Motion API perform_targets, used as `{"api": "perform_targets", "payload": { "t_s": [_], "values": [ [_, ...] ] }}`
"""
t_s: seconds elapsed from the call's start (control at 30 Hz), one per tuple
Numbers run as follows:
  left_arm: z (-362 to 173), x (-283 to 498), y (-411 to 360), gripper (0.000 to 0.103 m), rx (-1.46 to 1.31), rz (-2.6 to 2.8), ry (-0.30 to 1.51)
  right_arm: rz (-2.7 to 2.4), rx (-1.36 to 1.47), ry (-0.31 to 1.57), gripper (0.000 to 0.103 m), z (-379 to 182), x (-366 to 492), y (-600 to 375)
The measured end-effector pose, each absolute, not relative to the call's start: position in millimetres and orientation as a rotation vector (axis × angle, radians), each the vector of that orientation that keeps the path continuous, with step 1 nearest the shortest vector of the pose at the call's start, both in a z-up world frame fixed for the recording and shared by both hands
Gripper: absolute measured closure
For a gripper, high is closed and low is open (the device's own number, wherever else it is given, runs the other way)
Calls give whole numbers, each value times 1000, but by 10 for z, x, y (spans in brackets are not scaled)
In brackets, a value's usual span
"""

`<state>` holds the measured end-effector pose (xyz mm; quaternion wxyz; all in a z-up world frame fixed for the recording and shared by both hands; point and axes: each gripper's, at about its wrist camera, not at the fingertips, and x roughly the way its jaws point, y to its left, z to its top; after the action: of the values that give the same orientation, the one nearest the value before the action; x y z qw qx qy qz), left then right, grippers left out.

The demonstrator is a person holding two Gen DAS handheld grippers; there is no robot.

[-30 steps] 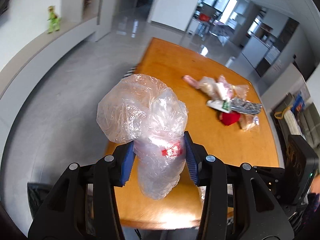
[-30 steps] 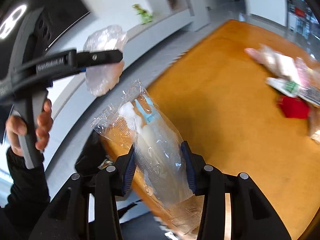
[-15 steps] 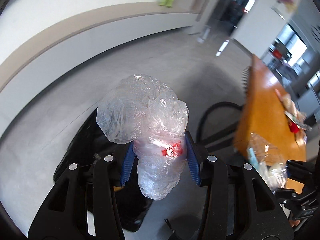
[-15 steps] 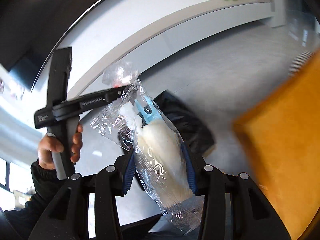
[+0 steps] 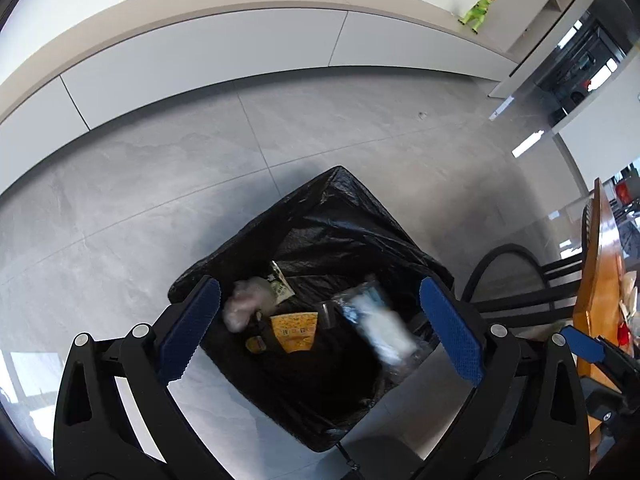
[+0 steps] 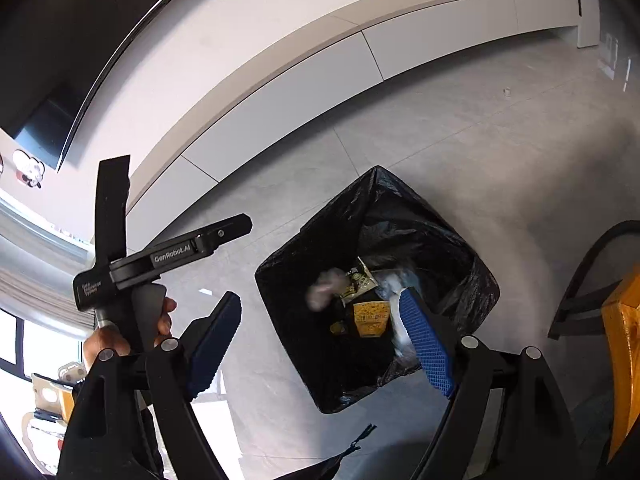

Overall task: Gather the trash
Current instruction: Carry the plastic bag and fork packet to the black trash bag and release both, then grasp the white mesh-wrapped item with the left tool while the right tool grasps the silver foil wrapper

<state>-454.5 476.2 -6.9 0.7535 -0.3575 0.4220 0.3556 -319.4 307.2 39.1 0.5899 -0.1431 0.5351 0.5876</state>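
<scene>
A bin lined with a black bag stands on the grey floor; it also shows in the right wrist view. My left gripper is open and empty above it. My right gripper is open and empty above it too. The crumpled clear plastic bag and the clear wrapper with the white and blue item are blurred inside the bin mouth. The crumpled bag and the wrapper also show from the right wrist. Yellow packaging lies in the bin.
The orange table edge with more trash on it is at the right. A black chair stands between the bin and the table. A low white cabinet runs along the wall. The left hand-held gripper shows left of the bin.
Both grippers have swung from the table to above the bin and opened. The crumpled bag and the wrapper have left the jaws and are dropping into the bin.
</scene>
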Motion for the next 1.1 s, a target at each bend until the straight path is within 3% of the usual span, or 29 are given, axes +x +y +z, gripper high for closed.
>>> {"api": "perform_targets", "payload": {
  "t_s": [0.57, 1.1],
  "values": [
    [206, -3976, 4392, 6, -658, 668, 923, 1339, -207, 1213, 21, 523, -2630, 2432],
    [693, -1912, 2987, 6, -448, 240, 949, 929, -18, 1122, 21, 955, -1004, 607]
  ]
}}
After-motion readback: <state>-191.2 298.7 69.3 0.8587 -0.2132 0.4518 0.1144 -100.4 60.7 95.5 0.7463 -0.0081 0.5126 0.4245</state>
